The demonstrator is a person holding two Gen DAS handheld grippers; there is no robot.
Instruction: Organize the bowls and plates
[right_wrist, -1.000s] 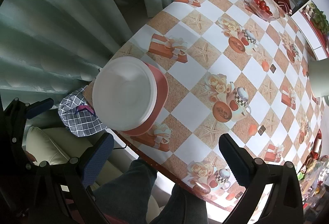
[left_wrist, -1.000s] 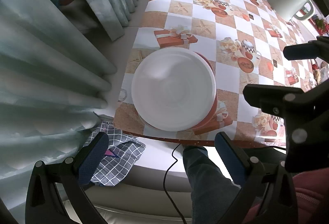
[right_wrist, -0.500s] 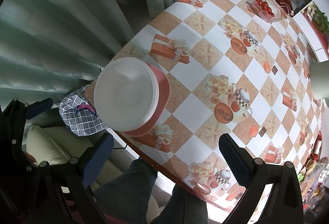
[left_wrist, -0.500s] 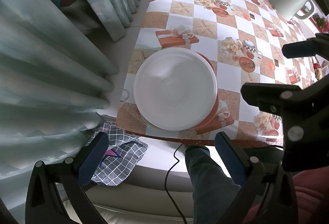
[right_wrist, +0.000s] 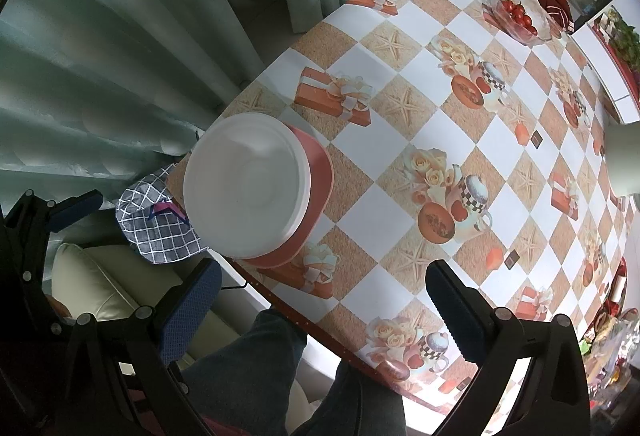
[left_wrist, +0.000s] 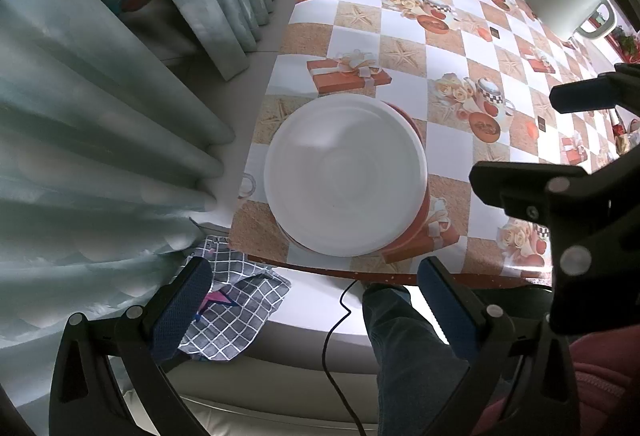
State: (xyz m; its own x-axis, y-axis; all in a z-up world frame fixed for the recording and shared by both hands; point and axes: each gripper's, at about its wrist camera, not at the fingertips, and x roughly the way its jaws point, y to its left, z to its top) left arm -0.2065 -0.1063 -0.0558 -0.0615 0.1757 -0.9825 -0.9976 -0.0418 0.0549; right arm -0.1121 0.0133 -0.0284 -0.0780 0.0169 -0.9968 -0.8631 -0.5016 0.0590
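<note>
A stack of white bowls (left_wrist: 344, 179) sits on a red plate (left_wrist: 420, 211) near the table's front left corner; the stack also shows in the right wrist view (right_wrist: 246, 191), with the red plate (right_wrist: 316, 179) under it. My left gripper (left_wrist: 312, 300) is open and empty, held above and in front of the stack, over the table edge. My right gripper (right_wrist: 324, 300) is open and empty, to the right of the stack; it appears at the right of the left wrist view (left_wrist: 560, 175).
The patterned tablecloth (right_wrist: 460, 115) covers the table. A glass bowl of tomatoes (right_wrist: 518, 15) stands far back. A white kettle (left_wrist: 568, 3) is at the far right. Curtains (left_wrist: 100, 115) hang on the left. A checked cloth (left_wrist: 236, 312) lies on the seat below. The person's leg (right_wrist: 260, 368) is under the edge.
Both grippers have drawn back and up slightly from the table. The stack looks a little smaller and farther. Both stay open.
</note>
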